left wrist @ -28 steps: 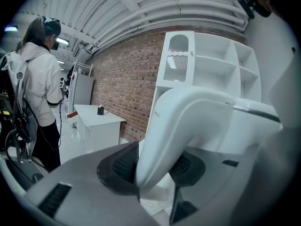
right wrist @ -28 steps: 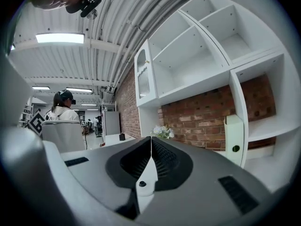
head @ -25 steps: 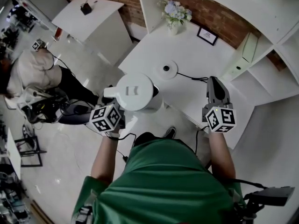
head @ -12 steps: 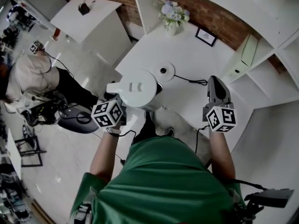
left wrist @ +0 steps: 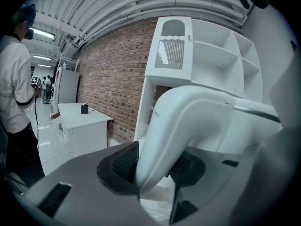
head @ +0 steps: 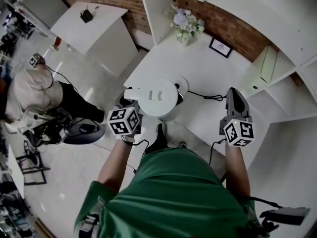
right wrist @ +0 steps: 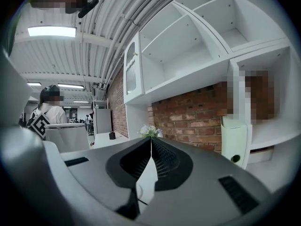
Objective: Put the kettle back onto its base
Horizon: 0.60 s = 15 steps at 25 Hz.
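Over the base [head: 182, 85], half hiding it: white electric kettle [head: 156, 95], handle [left wrist: 188, 121] clamped in left gripper [left wrist: 155, 166]. Risks landing off-centre or tipping, with base mostly hidden underneath. Left forearm [head: 116, 157] reaching forward, gripper tilted slightly down; right gripper [right wrist: 149, 159] right of base, level, closed, empty.

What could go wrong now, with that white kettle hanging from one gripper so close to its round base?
1. The left gripper holds the kettle only by its handle; it could swing or slip.
2. In the head view the kettle hides most of the base, so it may land off-centre.
3. The base's cord trails toward the shut, empty right gripper; a snag could drag the base.
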Each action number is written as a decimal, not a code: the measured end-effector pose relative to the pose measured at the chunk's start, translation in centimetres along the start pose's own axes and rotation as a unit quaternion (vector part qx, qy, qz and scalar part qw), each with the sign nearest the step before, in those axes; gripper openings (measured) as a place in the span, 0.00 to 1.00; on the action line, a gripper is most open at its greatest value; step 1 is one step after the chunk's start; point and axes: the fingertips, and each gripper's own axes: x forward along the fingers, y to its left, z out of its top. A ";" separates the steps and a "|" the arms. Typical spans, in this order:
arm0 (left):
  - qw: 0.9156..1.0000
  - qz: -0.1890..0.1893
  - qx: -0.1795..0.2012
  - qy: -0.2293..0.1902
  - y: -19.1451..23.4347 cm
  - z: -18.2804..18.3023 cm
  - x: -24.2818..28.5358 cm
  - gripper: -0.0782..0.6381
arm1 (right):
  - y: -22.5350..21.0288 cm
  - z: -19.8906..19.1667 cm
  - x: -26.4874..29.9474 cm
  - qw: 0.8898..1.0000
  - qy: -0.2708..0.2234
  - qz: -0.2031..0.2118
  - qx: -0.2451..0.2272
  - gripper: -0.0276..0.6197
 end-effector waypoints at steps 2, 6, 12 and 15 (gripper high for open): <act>1.000 -0.006 0.009 0.003 -0.1 0.0 1.1 0.34 | 0.0 -0.1 0.7 1.000 0.000 -0.002 0.001 0.08; 0.999 -0.018 0.028 0.003 -0.4 -0.2 3.8 0.34 | -0.2 -0.8 1.6 1.000 -0.002 -0.008 0.000 0.08; 0.998 -0.044 0.038 0.024 1.6 0.0 9.5 0.34 | 0.4 -1.2 5.7 0.999 0.022 -0.034 -0.005 0.08; 0.997 -0.054 0.044 0.035 2.6 0.3 12.3 0.34 | 0.5 -0.9 8.0 0.999 0.030 -0.044 -0.010 0.08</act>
